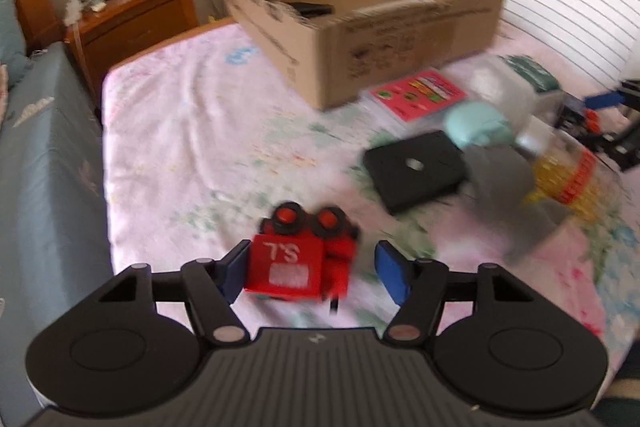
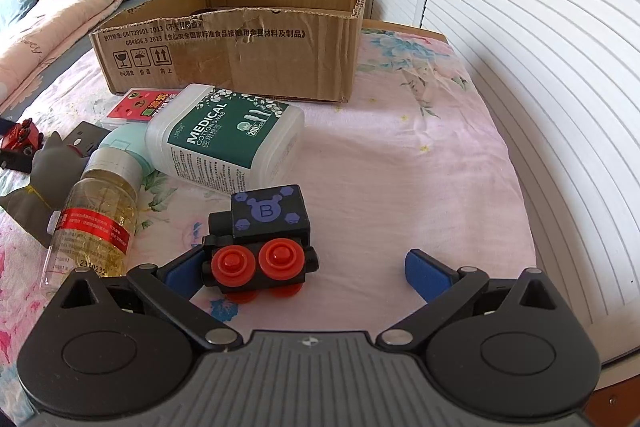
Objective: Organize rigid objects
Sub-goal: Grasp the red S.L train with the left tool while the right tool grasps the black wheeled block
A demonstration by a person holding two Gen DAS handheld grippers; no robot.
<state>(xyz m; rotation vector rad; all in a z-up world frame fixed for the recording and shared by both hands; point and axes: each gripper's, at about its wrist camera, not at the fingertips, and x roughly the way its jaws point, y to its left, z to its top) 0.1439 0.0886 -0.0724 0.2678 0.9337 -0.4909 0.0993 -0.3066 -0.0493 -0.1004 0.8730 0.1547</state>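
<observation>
A red toy train lies on its side on the pink bedsheet between the open fingers of my left gripper; the left pad touches it and the right pad stands apart. It also shows far left in the right wrist view. A black toy train with red wheels and a purple "B" top lies on its side between the open fingers of my right gripper, against the left pad. An open cardboard box stands at the far side of the bed.
Beside the box lie a medical cotton swab tub, a bottle of yellow liquid, a grey cat figure, a mint case, a black flat box and a pink card pack. A nightstand stands behind the bed.
</observation>
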